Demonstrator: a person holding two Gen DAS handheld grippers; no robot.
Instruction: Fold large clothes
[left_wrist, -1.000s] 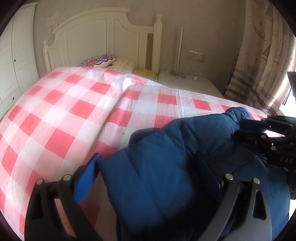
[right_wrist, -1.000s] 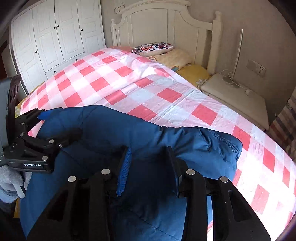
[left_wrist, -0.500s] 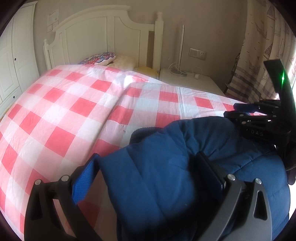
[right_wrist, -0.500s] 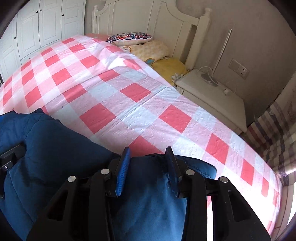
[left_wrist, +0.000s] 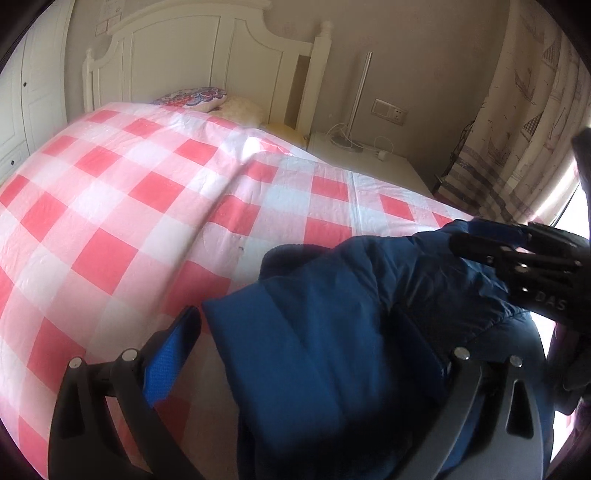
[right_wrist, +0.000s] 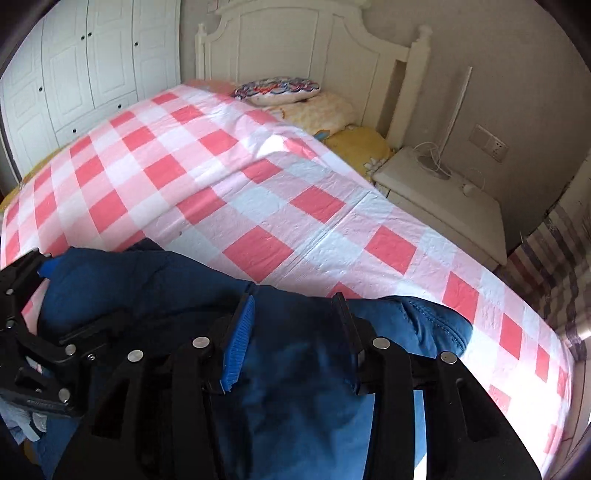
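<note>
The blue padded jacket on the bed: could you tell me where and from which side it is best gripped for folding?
Grip the blue padded jacket at its thin stitched hem edge, coming in from the near bedside. The body is puffy and bulky, so probably only an edge fits between the jaws, as at the right gripper.

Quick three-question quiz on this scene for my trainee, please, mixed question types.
1. True or false: the jacket lies on the nightstand.
2. What does the right gripper clamp? A pillow, B jacket, C curtain.
3. Fill in: the bed cover is checked pink and ____.
Key: 1 false; 2 B; 3 white.
</note>
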